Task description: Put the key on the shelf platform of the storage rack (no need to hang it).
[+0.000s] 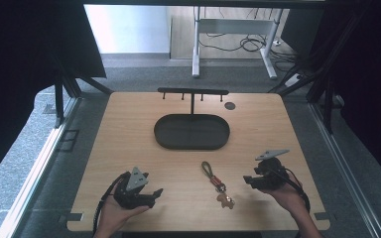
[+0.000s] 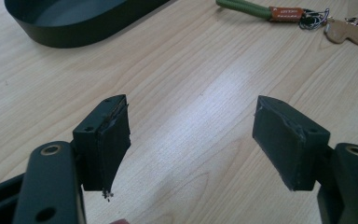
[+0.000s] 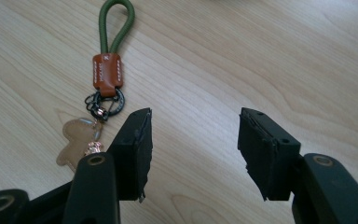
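Observation:
A keychain (image 1: 217, 184) lies flat on the wooden table (image 1: 129, 144) near the front, between my two grippers. It has a green cord loop (image 3: 113, 25), an orange leather tab (image 3: 106, 71), a dark ring and a tan gingerbread-man charm (image 3: 75, 144). My left gripper (image 1: 154, 194) rests at the front left, open, nothing between its jaws; the keychain (image 2: 289, 14) lies far ahead of it. My right gripper (image 1: 248, 181) is at the front right, open, its left pad (image 3: 137, 149) just right of the charm and not touching it.
A black oval tray (image 1: 192, 132) sits at the table's middle, with a black T-shaped hook rack (image 1: 193, 92) behind it. A small dark disc (image 1: 229, 105) lies near the back right. Floor, cables and a white desk frame (image 1: 233, 34) lie beyond.

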